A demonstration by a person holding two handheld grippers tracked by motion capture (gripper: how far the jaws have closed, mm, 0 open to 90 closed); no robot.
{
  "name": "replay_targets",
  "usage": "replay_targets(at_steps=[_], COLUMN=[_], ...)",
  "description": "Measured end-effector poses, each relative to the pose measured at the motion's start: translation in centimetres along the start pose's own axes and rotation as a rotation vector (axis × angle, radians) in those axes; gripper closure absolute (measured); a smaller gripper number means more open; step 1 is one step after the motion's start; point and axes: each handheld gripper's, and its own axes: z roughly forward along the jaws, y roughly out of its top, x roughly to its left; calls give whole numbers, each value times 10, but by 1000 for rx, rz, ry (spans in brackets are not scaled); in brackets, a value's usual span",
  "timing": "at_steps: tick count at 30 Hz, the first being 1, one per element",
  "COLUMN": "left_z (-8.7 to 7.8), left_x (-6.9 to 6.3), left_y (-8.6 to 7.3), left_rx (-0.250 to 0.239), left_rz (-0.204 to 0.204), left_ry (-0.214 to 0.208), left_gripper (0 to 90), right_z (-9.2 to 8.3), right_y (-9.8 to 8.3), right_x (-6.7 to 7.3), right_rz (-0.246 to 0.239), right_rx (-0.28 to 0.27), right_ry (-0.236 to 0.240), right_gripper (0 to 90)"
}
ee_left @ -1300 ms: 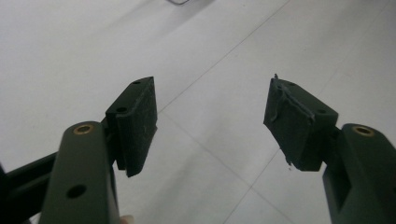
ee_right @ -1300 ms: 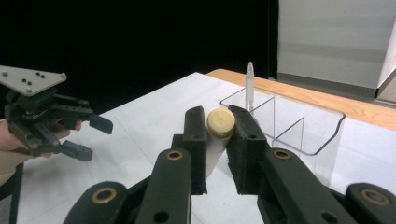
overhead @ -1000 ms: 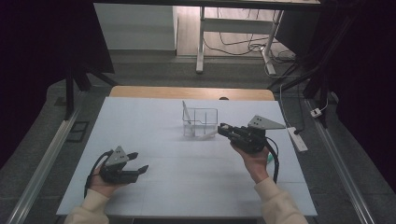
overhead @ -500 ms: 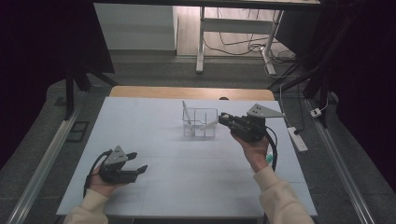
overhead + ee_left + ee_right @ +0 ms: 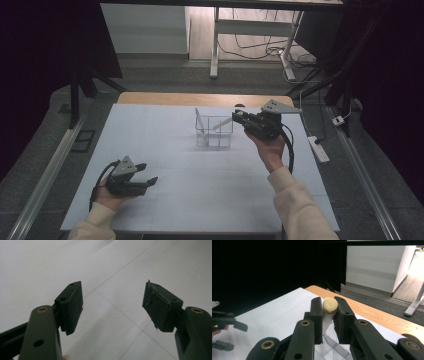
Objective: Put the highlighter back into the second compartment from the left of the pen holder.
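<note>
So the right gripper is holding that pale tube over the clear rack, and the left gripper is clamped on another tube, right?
Not quite: the left gripper holds nothing; the left gripper view shows its jaws open over the bare white table. The right gripper does grip the pale tube above the clear rack.

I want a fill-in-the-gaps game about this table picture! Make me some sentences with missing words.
1. The right gripper is shut on a white ____ with a cream cap.
2. The left gripper has its jaws ____ with nothing between them.
3. The clear rack stands on the ____ table.
4. In the high view, the tube hangs ____ the rack.

Missing words: tube; open; white; above
</note>
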Motion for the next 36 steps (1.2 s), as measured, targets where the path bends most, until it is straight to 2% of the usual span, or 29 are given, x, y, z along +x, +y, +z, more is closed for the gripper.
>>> replay_targets(at_steps=[8,17,25,32,33,36], left_z=[0,1,0,1,1,1], left_x=[0,0,1,0,0,1], left_y=[0,0,0,0,0,0], left_rx=[3,5,-6,-1,-1,0], left_rz=[1,0,0,4,2,1], left_ry=[-3,-5,1,-1,0,0], left_gripper=[327,326,328,327,327,327], right_z=[16,38,49,57,59,61], right_y=[10,10,8,3,3,1], right_x=[-8,-16,-16,-19,-20,-20], right_rz=[-3,1,-23,-8,-4,-2], right_rx=[45,101,148,180,182,185], right_ry=[-36,-61,-67,-62,-54,-46], right_gripper=[776,776,775,771,767,631])
